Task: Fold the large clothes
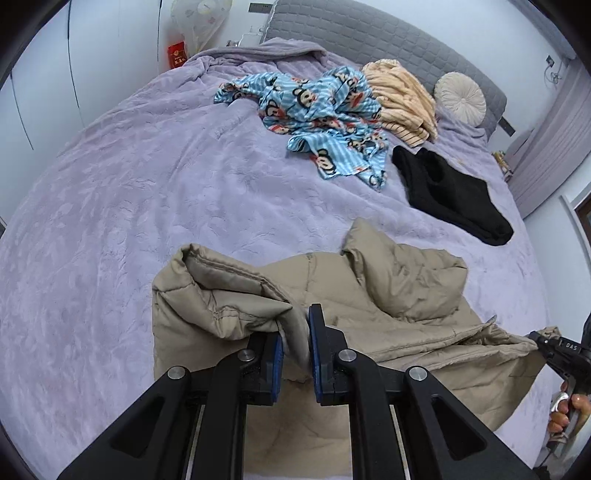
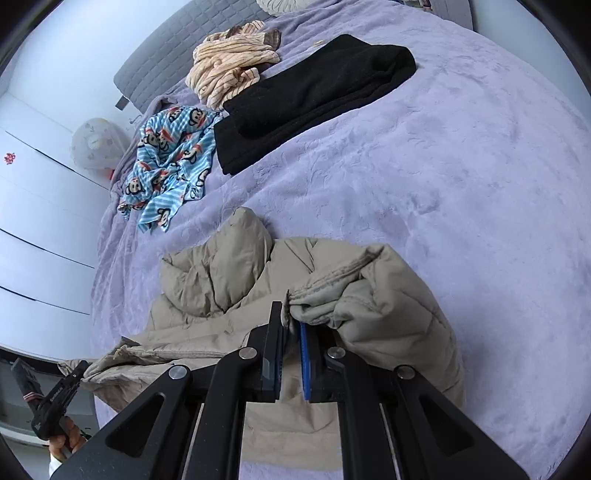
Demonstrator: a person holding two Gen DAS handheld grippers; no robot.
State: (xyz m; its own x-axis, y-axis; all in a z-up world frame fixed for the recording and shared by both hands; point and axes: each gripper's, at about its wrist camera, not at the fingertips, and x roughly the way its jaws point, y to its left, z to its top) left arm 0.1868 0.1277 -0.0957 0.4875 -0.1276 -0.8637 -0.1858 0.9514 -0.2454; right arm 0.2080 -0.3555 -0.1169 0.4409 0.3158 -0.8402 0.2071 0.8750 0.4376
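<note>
A beige padded jacket (image 1: 388, 288) lies crumpled on the lilac bed cover (image 1: 147, 184), close in front of both grippers. In the left wrist view my left gripper (image 1: 295, 332) is shut on a bunched hem edge of the jacket. At that view's right edge, my right gripper (image 1: 543, 341) pinches another corner of the jacket, with a hand (image 1: 565, 406) on its grip. In the right wrist view my right gripper (image 2: 291, 321) is shut on a folded edge of the jacket (image 2: 221, 273). My left gripper (image 2: 75, 371) shows at the lower left, holding the far corner.
Further up the bed lie a blue monkey-print garment (image 1: 321, 110), a striped cream garment (image 1: 402, 96) and a black garment (image 1: 454, 195). A round cushion (image 1: 460, 94) leans on the grey headboard (image 1: 369, 33). White wardrobe doors (image 2: 37, 221) stand beside the bed.
</note>
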